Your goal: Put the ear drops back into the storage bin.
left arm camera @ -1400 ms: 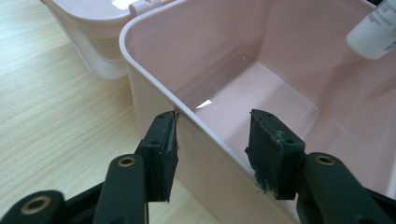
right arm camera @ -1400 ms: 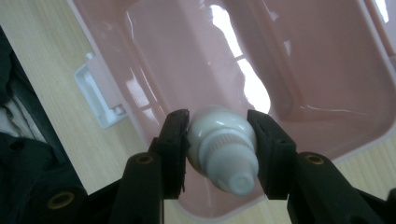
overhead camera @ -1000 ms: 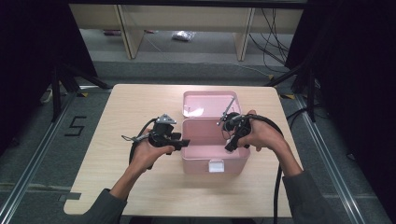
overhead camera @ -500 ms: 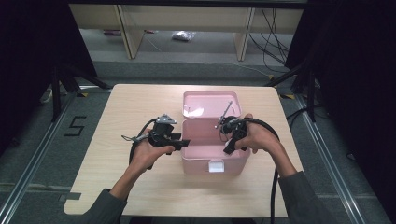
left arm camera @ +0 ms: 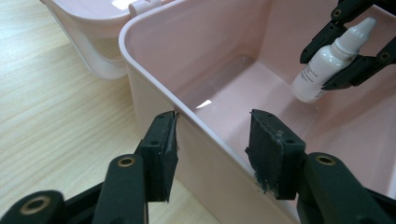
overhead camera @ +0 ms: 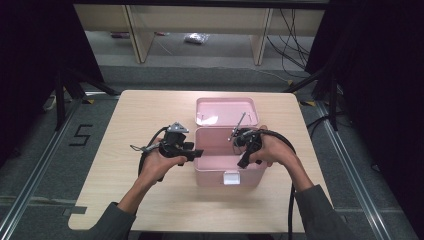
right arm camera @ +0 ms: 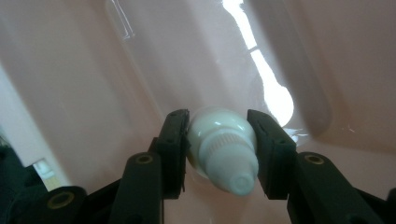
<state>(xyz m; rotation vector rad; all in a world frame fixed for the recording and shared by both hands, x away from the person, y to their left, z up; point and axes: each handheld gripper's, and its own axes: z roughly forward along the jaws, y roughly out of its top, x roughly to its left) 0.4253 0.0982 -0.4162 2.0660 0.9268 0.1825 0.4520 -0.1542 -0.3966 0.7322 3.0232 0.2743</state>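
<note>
Lower now, right tool (right arm camera: 218, 154) around white dropper bottle (right arm camera: 224, 151) inside pink box (right arm camera: 70, 70)

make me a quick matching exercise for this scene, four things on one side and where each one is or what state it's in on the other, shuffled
Things:
1. left gripper
2. right gripper
3. white dropper bottle
4. box lid

Places or states:
A. lying open behind the pink box
B. held down inside the box
C. straddling the box's side wall
D. shut on the bottle

Pairs: 1-C, 2-D, 3-B, 4-A

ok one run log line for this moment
left gripper: jaws straddle pink box wall | right gripper: jaws shut on white dropper bottle inside box | lid open
</note>
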